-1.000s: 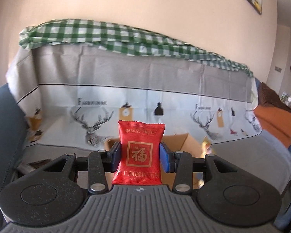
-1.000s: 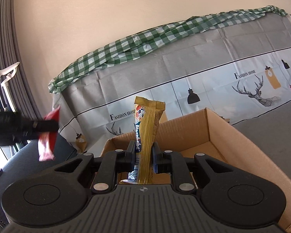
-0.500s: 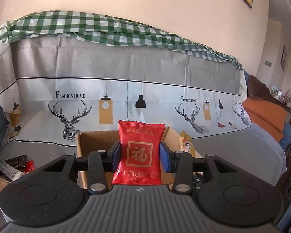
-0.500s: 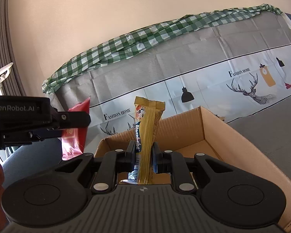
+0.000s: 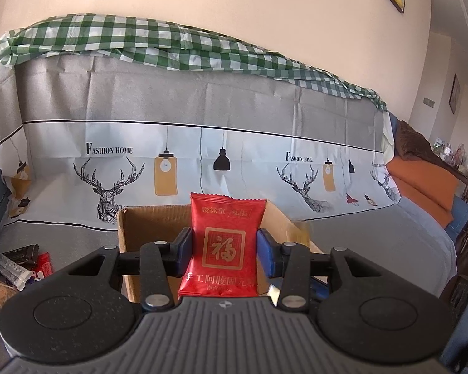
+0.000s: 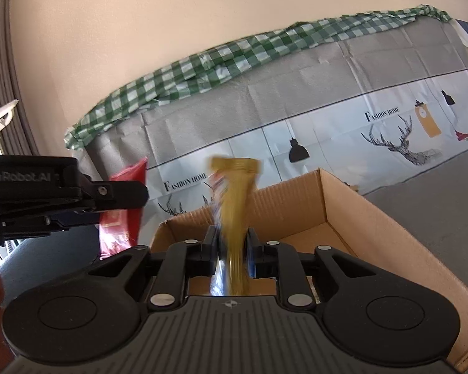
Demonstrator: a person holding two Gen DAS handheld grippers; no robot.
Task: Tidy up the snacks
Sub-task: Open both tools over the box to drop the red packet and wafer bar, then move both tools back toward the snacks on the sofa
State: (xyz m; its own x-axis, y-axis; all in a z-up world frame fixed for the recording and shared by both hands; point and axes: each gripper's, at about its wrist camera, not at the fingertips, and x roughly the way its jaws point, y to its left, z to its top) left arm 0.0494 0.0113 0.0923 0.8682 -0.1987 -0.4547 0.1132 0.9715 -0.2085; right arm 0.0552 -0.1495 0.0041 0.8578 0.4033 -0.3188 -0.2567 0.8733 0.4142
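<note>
My left gripper (image 5: 224,249) is shut on a red snack packet (image 5: 224,246) with gold characters, held upright above the near edge of an open cardboard box (image 5: 146,218). In the right wrist view the left gripper (image 6: 124,196) and its red packet (image 6: 121,218) show at the left. My right gripper (image 6: 232,249) holds a yellow snack bar (image 6: 234,218) between its fingers over the box (image 6: 343,218). The bar is blurred, and the jaws look slightly apart around it.
Several loose snack packets (image 5: 18,265) lie on the grey cover left of the box. The box sits on a sofa draped in a deer-print cloth (image 5: 202,143) with a green checked cloth (image 5: 140,43) on top. Orange cushions (image 5: 421,187) lie at the right.
My left gripper has moved closer over the box with the red packet. The yellow bar in my right gripper is now blurred and the fingers have parted a little around it.
</note>
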